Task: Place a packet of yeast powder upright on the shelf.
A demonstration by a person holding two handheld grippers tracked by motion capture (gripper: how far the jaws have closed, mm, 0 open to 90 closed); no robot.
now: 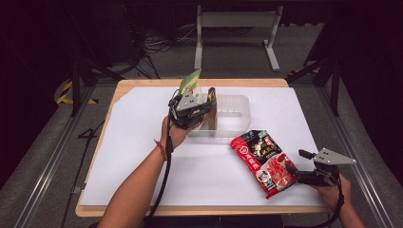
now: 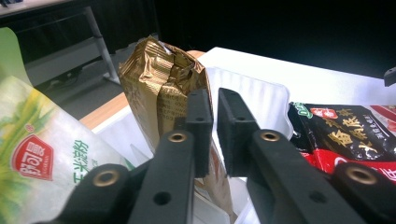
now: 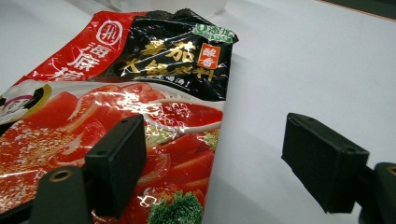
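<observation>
A gold-brown packet (image 1: 212, 105) (image 2: 159, 84) stands upright in a clear plastic bin (image 1: 235, 124) (image 2: 266, 100) at the back middle of the table. My left gripper (image 1: 205, 113) (image 2: 215, 128) is at the bin's left end, its jaws shut on the packet's near edge. A green and white packet (image 1: 190, 81) (image 2: 42, 154) stands just left of it. A red and black sauce packet (image 1: 263, 159) (image 3: 140, 107) lies flat at the front right. My right gripper (image 1: 298, 163) (image 3: 233, 163) is open at the sauce packet's near end, one jaw over the packet, the other over the bare sheet.
A white sheet (image 1: 142, 156) covers the wooden table (image 1: 142, 81). Beyond the far edge stand a metal frame (image 1: 235, 28) and loose cables (image 1: 157, 45) on the floor. Rails run along both sides of the table.
</observation>
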